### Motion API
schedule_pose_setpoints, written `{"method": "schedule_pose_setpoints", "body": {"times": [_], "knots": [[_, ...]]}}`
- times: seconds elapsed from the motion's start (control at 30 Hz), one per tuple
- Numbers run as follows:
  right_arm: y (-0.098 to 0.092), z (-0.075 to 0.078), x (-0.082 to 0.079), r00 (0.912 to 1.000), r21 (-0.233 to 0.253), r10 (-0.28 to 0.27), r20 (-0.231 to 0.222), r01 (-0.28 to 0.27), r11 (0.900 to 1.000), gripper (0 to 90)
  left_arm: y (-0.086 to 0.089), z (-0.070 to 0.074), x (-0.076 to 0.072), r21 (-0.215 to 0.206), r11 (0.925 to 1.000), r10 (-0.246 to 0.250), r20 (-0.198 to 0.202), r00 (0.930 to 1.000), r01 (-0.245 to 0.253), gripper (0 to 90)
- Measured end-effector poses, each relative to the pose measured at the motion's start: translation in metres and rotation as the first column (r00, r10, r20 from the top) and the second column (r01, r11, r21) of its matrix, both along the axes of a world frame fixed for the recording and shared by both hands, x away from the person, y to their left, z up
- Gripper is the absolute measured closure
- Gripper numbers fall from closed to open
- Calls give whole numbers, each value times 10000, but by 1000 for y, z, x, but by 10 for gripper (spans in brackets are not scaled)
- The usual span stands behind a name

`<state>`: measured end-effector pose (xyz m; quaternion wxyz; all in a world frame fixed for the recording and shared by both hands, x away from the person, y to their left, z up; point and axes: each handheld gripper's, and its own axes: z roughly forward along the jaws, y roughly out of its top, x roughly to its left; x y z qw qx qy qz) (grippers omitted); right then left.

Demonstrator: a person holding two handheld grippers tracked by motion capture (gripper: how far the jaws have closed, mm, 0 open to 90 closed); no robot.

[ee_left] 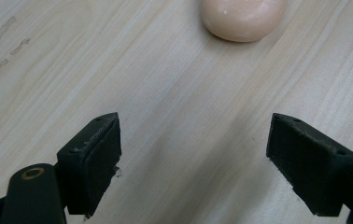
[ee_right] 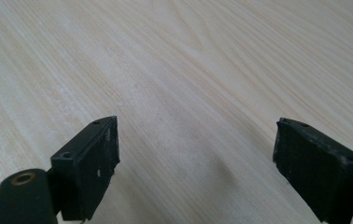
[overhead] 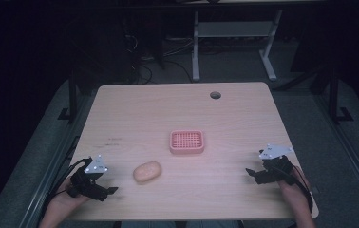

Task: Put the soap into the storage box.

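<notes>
We see the soap bar (overhead: pixel 147 172), a peach oval, lying flat on the wooden table (overhead: pixel 177 109) near the front edge, left of centre. Our left gripper (overhead: pixel 111 191) sits just left of it and slightly nearer the person, close but not touching; in the left gripper view the soap bar (ee_left: pixel 242 18) lies ahead of the jaws and a bit right of their centre line, with bare wood between. Left gripper (ee_left: pixel 193 161) jaws stand wide apart, nothing between them. The pink soap dish (overhead: pixel 186 142) with its grid top rests farther back, near table centre, well apart from both grippers and clear of the soap bar. Our right gripper (overhead: pixel 249 172) is at the right front of the table, far from the soap bar, jaws pointing left toward the middle. Right gripper (ee_right: pixel 195 163) jaws also wide, holding nothing, low over bare wood. Both hands come in from the front edge, the 2 forearms angled inward.
</notes>
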<state>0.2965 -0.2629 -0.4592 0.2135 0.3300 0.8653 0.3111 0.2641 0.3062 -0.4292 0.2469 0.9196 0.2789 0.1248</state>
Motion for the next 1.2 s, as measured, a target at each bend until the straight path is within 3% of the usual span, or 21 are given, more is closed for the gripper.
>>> {"method": "schedule_pose_setpoints", "body": {"times": [0.4,0.7,1.2], "knots": [[-1,2,-3,9999,112,22,106,-24,9999,139,-12,11,0,271,9987,-432,-111,9990,434,174],[-1,1,-3,9999,145,4,105,-6,9999,139,-25,13,7,491,9956,-776,-437,9960,797,174],[0,2,-4,9999,208,59,114,-61,9998,140,-64,13,23,939,9815,-1590,-836,9837,1666,174]]}}
